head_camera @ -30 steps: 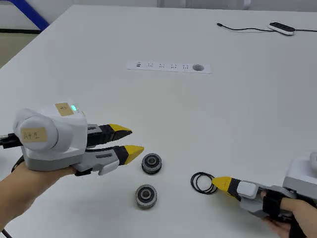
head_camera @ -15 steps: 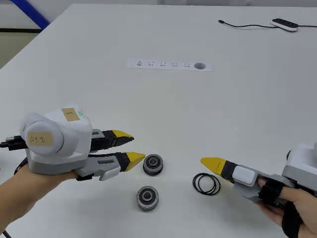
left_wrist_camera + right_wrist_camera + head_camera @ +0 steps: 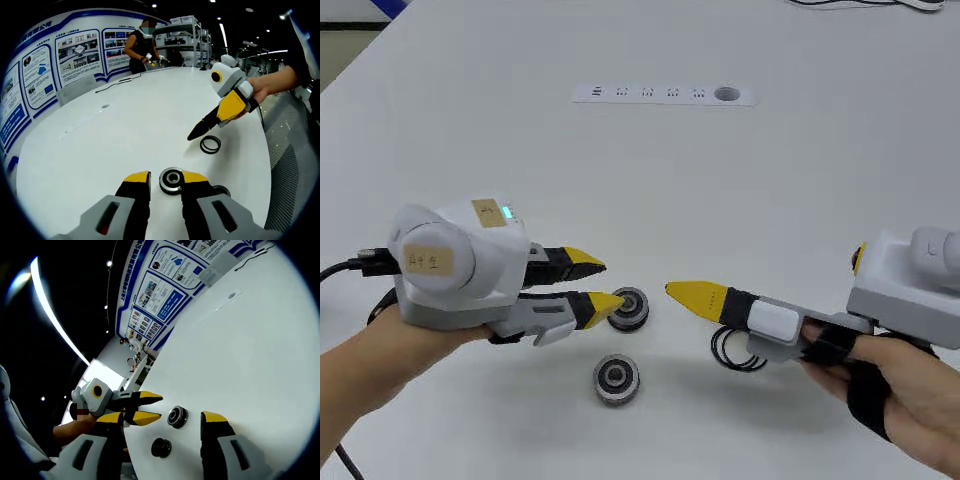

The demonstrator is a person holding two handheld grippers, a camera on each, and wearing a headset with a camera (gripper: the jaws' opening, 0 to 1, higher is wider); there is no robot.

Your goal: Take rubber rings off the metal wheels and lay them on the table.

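Two metal wheels lie on the white table: one wheel (image 3: pixel 628 308) (image 3: pixel 172 180) (image 3: pixel 177 416) just ahead of my left gripper (image 3: pixel 599 283) (image 3: pixel 166 178), which is open and frames the wheel between its yellow tips without clamping it. The second wheel (image 3: pixel 616 379) (image 3: pixel 161 447) lies nearer to me. Black rubber rings (image 3: pixel 731 352) (image 3: pixel 210 144) rest flat on the table, partly under my right gripper (image 3: pixel 695 293) (image 3: pixel 162 417). That gripper hovers open above them with its jaws wide apart, pointing at the first wheel and holding nothing.
A white socket strip (image 3: pixel 665 94) is set into the table further back. A black cable (image 3: pixel 345 266) trails from the left gripper. A person (image 3: pixel 142 42) stands at the table's far end, in front of wall posters.
The right gripper has lifted off the rings and swung left towards the first wheel. The left gripper has edged a little closer to that wheel. The head camera has tilted down.
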